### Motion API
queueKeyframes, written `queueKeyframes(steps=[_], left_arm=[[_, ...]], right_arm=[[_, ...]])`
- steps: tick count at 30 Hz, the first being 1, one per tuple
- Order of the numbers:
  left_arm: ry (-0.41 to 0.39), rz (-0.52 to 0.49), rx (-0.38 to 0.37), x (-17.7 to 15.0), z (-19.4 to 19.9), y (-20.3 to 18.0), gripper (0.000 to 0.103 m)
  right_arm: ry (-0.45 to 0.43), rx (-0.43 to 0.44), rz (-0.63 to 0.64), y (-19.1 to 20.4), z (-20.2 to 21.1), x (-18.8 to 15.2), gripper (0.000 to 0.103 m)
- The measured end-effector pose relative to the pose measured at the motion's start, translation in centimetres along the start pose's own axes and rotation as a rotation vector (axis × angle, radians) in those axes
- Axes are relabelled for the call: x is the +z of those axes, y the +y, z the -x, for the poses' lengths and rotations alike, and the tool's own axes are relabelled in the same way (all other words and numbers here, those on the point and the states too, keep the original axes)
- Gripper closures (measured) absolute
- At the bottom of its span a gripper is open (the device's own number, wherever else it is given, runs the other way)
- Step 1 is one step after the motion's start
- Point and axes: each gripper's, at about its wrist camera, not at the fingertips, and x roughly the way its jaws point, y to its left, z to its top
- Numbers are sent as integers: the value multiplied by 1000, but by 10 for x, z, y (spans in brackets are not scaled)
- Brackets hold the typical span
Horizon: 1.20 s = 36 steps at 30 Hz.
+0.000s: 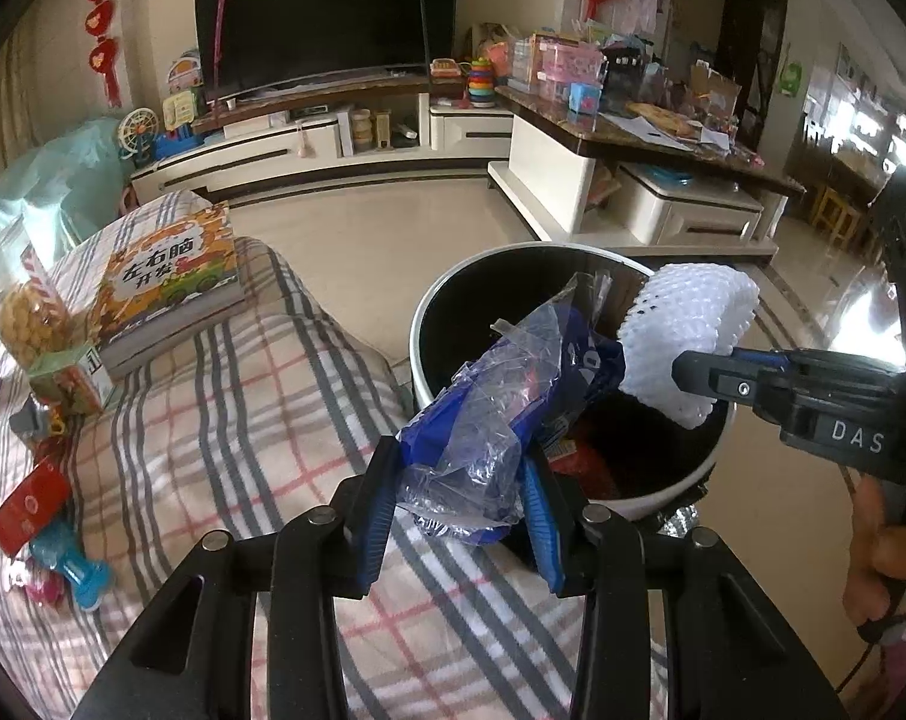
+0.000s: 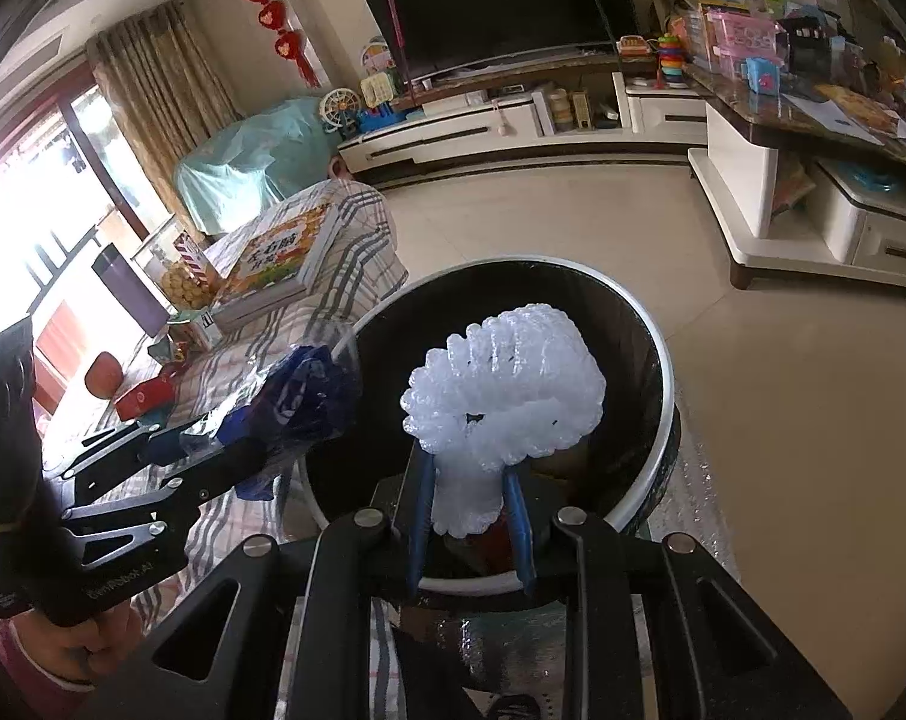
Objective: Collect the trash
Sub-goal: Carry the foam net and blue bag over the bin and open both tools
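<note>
the left tool (image 1: 462, 516) clamps a crinkled blue-and-clear plastic wrapper (image 1: 501, 414) beside the round bin's white rim (image 1: 420, 324); the right tool (image 2: 471, 531) pinches white foam netting (image 2: 507, 390) over its dark mouth.

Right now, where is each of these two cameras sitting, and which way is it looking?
Left wrist: on the left gripper, looking down past its blue plastic wrapper at the bin; the right gripper and a hand show.
Right wrist: on the right gripper, holding white foam netting over the bin.
Shared: bin, both grippers, TV, checked cloth.
</note>
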Motion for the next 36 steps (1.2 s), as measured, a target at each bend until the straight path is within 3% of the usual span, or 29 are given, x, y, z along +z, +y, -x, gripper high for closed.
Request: queueKeyframes(steps=[10, 15, 23, 25, 36], left_arm=[[11, -6, 19, 11, -9, -7, 57], [7, 5, 8, 16, -9, -10, 47], [-19, 8, -18, 17, -1, -13, 40], [-24, 8, -18, 17, 1, -12, 35], [-50, 42, -22, 4, 14, 2, 29]], right_arm=[[50, -25, -6, -10, -19, 7, 75], [47, -18, -17, -12, -17, 9, 57], [14, -20, -30, -15, -3, 13, 47], [3, -18, -34, -15, 0, 14, 40], [-37, -34, -45, -14, 10, 9, 36]])
